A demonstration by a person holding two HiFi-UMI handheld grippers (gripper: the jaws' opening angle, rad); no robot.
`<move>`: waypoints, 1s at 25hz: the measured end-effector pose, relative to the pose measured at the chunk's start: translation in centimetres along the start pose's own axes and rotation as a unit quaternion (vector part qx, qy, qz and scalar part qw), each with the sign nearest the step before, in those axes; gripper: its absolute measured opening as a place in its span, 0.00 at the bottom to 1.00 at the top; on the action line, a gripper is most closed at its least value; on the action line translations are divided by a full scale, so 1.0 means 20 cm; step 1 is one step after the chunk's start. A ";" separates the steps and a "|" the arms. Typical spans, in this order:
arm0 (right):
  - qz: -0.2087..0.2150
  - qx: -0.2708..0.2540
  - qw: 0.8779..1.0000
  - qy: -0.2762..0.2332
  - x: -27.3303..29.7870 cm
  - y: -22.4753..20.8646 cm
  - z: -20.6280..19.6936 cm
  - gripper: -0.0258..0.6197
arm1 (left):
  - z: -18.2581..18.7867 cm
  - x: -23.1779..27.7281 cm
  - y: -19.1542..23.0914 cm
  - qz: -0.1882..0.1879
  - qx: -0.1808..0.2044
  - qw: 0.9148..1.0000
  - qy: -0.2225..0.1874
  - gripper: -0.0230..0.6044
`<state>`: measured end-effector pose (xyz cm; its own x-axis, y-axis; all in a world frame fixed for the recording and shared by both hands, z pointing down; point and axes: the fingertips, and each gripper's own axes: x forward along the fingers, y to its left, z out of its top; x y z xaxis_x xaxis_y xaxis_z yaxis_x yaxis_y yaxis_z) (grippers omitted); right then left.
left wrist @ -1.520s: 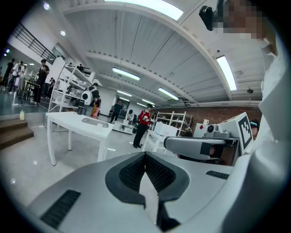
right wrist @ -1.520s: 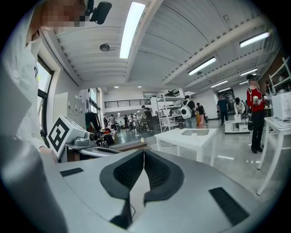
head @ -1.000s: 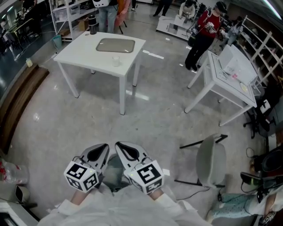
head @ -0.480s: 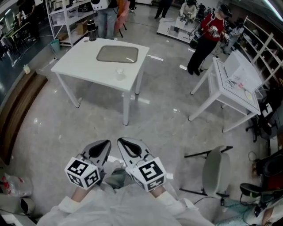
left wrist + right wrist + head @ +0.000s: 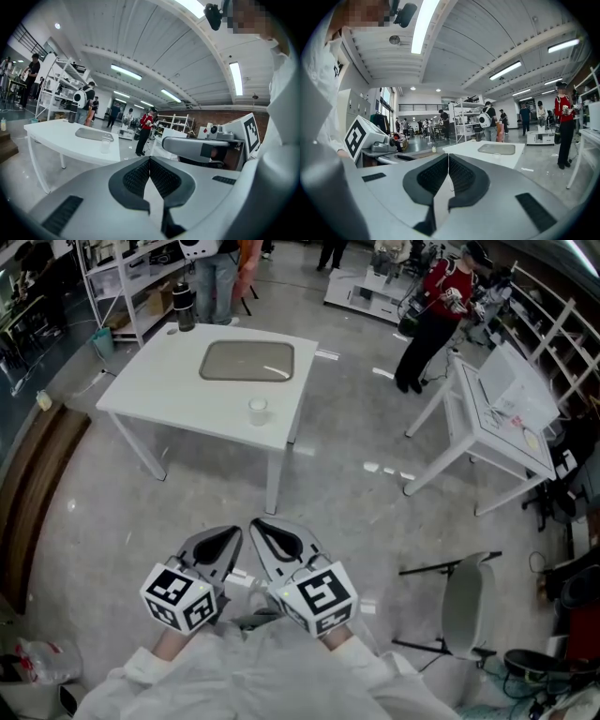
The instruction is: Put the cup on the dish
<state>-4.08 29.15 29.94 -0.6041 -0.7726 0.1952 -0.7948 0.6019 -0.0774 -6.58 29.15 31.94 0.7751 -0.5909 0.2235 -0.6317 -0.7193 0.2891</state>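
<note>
Our left gripper and right gripper are closed and empty; well ahead, the cup stands near the dish on the table.

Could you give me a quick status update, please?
Shut and empty: left gripper, right gripper. Small clear cup on white table, beside grey rectangular dish, not on it. Only bare floor between.

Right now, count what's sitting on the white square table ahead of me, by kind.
Small clear plastic cup: 1
Flat grey rectangular dish: 1
Dark cylindrical bottle, at the far corner: 1
Total: 3
</note>
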 end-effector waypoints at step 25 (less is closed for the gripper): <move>0.009 0.022 1.000 0.008 0.62 -0.45 0.08 0.06 | 0.19 0.42 0.61 0.024 -0.026 0.999 0.004 0.05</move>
<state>-4.57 13.81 31.42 -0.6168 -0.7586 0.2099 -0.7864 0.6050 -0.1247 -7.81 14.05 33.89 0.7447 -0.6206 0.2455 -0.6663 -0.6702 0.3268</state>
